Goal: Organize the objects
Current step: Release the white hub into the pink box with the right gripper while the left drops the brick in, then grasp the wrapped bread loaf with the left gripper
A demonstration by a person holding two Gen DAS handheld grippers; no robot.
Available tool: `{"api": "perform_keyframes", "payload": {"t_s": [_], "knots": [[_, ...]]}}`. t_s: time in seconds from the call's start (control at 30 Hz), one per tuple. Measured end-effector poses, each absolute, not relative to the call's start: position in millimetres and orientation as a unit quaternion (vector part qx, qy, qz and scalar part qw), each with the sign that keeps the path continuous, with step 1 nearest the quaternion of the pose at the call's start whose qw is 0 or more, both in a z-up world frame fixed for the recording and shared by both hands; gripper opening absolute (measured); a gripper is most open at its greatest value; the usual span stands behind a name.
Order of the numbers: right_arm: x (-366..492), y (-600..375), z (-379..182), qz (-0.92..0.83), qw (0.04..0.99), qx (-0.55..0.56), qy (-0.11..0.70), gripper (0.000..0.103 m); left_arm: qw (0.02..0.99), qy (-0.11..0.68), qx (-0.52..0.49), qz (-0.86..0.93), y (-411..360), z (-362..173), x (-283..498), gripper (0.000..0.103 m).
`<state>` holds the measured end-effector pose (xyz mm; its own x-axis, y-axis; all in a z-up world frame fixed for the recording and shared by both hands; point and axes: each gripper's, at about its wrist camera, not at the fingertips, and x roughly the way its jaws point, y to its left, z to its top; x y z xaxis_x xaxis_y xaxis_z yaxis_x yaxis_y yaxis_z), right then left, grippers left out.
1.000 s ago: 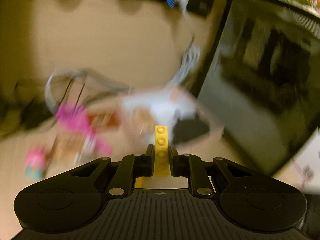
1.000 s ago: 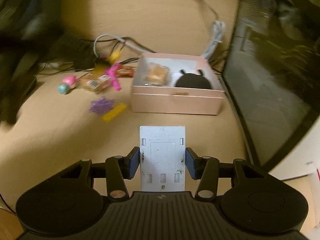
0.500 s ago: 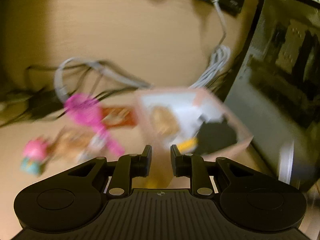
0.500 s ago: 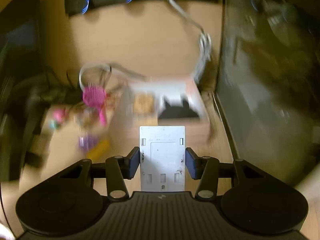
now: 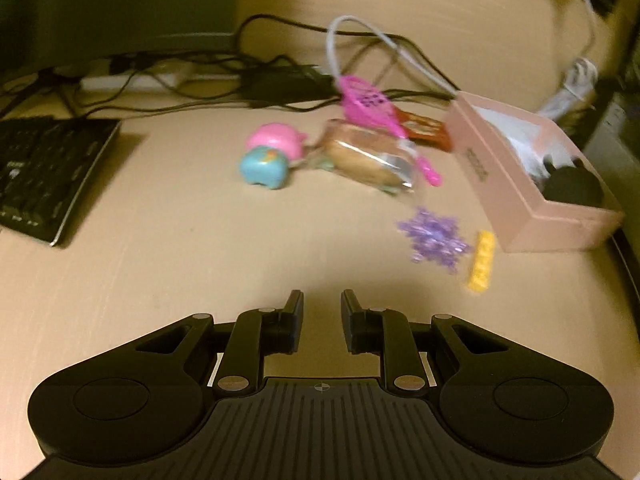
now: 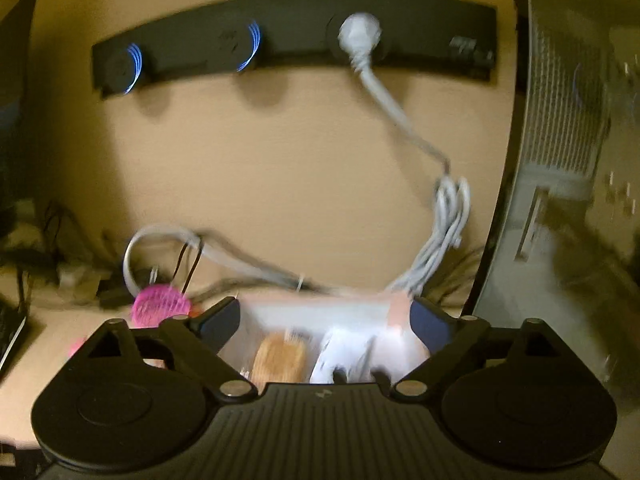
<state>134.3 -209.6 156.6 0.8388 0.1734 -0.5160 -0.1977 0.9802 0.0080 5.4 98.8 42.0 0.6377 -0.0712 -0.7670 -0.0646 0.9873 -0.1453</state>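
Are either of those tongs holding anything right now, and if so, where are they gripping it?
No, nothing is held. The left tongs are open over bare desk, with nothing between them. The right tongs are spread wide above the pink box, also empty.

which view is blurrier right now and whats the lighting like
Both views are dim and yellow-tinted with fisheye bending. Left wrist: motion smear on the purple snowflake and yellow brick, while the left gripper stays sharp. Right wrist: blurrier; the pink box beneath the right gripper is washed-out and smeared, and the power strip lights streak blue.
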Motion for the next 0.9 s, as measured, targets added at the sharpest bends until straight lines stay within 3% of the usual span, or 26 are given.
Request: {"api": "perform_keyframes", "payload": {"t_s": [0.17,0.4,0.7,0.9], "knots": [[89,-206,128,0.113,0.947,-0.052,0.295,0.099,0.900,0.412,-0.139,-0.020,107,52,29,0.022],[41,-201,97,0.119,0.929,-0.050,0.347,0.100,0.875,0.406,-0.264,-0.020,100,62,100,0.022],[12,-205,80,0.083,0.919,-0.050,0.382,0.103,0.877,0.415,-0.240,0.044,83,42,172,0.025],[9,-210,69,0.066,0.909,-0.038,0.410,0.103,0.874,0.414,-0.249,0.053,80,38,197,0.038]]}}
